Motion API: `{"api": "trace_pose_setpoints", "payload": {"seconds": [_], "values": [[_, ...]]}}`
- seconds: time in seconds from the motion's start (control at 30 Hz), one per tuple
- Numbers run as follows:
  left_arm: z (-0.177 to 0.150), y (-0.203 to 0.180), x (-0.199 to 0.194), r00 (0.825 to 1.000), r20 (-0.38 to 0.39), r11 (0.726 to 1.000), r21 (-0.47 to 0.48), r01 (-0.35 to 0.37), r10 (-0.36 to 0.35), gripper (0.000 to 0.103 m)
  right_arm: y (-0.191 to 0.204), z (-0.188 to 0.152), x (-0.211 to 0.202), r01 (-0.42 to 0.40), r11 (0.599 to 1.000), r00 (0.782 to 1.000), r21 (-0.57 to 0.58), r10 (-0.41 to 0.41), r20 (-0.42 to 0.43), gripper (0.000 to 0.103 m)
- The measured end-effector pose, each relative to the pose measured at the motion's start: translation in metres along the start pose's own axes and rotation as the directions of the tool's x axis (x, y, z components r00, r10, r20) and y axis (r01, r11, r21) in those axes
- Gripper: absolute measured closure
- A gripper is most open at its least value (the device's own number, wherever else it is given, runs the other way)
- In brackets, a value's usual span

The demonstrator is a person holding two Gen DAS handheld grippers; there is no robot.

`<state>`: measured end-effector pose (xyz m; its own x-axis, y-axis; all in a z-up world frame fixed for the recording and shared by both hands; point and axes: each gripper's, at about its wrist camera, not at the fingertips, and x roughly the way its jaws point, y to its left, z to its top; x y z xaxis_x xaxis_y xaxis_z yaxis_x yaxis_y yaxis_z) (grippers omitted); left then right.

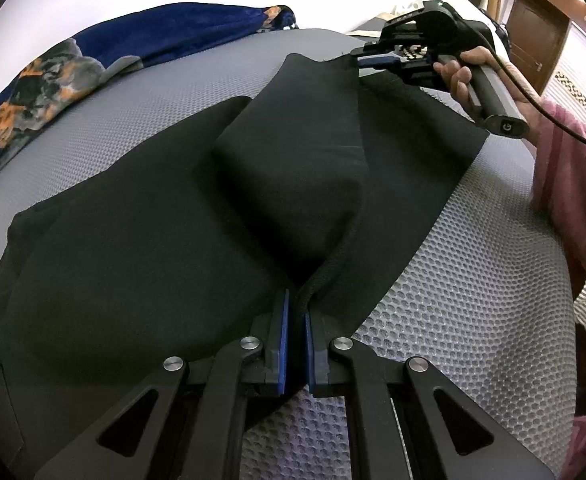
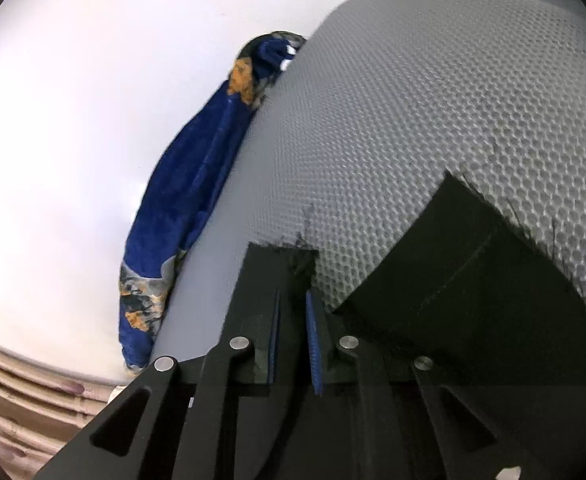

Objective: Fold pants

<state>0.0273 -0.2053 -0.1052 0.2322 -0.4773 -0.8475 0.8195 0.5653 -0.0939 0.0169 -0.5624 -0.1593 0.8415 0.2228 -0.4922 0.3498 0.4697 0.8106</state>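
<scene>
Left wrist view: the left tool (image 1: 297, 312) pinches the black fabric pants (image 1: 153, 240) on the grey honeycomb-textured mattress (image 1: 473, 300); the right tool (image 2: 293, 280) clamps a frayed hem corner.

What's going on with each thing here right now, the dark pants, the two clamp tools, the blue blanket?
Pants: black, lying on the grey mesh mattress, one part doubled over, held at both ends.
Left gripper: shut on a corded edge of the pants.
Right gripper: shut on a frayed hem corner of the pants.
Blue blanket: bunched along the mattress's far edge, untouched.
</scene>
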Motion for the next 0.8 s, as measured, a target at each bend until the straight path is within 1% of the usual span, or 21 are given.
{"api": "trace_pose_setpoints", "payload": {"seconds": [0.03, 0.1, 0.2, 0.37, 0.4, 0.43, 0.5, 0.57, 0.67, 0.7, 0.77, 0.8], "values": [[0.0, 0.0, 0.0, 1.0, 0.001, 1.0, 0.0, -0.001, 0.001, 0.096, 0.0, 0.001, 0.001, -0.004, 1.0, 1.0, -0.002, 0.004, -0.01, 0.09], [-0.001, 0.0, 0.0, 1.0, 0.0, 1.0, 0.0, -0.002, 0.002, 0.096, 0.002, 0.002, 0.002, 0.012, 1.0, 1.0, -0.014, -0.012, -0.014, 0.089], [-0.001, 0.0, 0.001, 1.0, -0.001, 1.0, -0.002, -0.001, 0.001, 0.096, 0.0, 0.002, 0.01, 0.021, 1.0, 0.999, 0.003, -0.021, -0.031, 0.088], [-0.001, 0.0, 0.001, 1.0, -0.002, 1.0, -0.002, 0.0, 0.0, 0.096, 0.004, 0.002, 0.021, 0.037, 0.999, 0.998, -0.04, -0.039, -0.039, 0.088], [0.0, 0.0, 0.001, 1.0, -0.002, 1.0, -0.004, 0.001, -0.001, 0.096, 0.005, 0.003, 0.023, 0.044, 0.998, 0.998, -0.051, -0.045, -0.039, 0.091], [0.0, 0.001, 0.001, 1.0, -0.003, 1.0, -0.004, 0.002, -0.002, 0.096, 0.008, 0.004, 0.024, 0.059, 0.996, 0.998, -0.064, -0.061, -0.033, 0.096], [0.0, 0.001, 0.0, 1.0, -0.003, 1.0, -0.005, 0.002, -0.002, 0.096, 0.016, 0.005, 0.021, 0.076, 0.993, 0.996, -0.095, -0.079, -0.03, 0.099], [-0.001, 0.001, 0.0, 1.0, -0.001, 1.0, -0.006, -0.001, 0.001, 0.096, 0.029, 0.004, 0.007, 0.094, 0.985, 0.996, -0.145, -0.094, 0.005, 0.1], [-0.001, -0.001, -0.001, 1.0, 0.001, 1.0, 0.003, -0.012, 0.012, 0.096, 0.046, -0.001, -0.032, 0.136, 0.969, 0.989, -0.205, -0.121, 0.084, 0.1], [-0.001, -0.002, -0.001, 1.0, 0.003, 1.0, 0.006, -0.016, 0.016, 0.096, 0.049, -0.006, -0.051, 0.17, 0.96, 0.982, -0.222, -0.146, 0.121, 0.1], [-0.003, -0.004, -0.001, 1.0, 0.006, 1.0, 0.012, -0.021, 0.021, 0.095, 0.044, -0.017, -0.077, 0.213, 0.952, 0.97, -0.221, -0.179, 0.165, 0.1], [-0.003, -0.005, -0.001, 1.0, 0.008, 1.0, 0.016, -0.022, 0.022, 0.095, 0.036, -0.028, -0.094, 0.254, 0.944, 0.958, -0.212, -0.215, 0.191, 0.1]]}}
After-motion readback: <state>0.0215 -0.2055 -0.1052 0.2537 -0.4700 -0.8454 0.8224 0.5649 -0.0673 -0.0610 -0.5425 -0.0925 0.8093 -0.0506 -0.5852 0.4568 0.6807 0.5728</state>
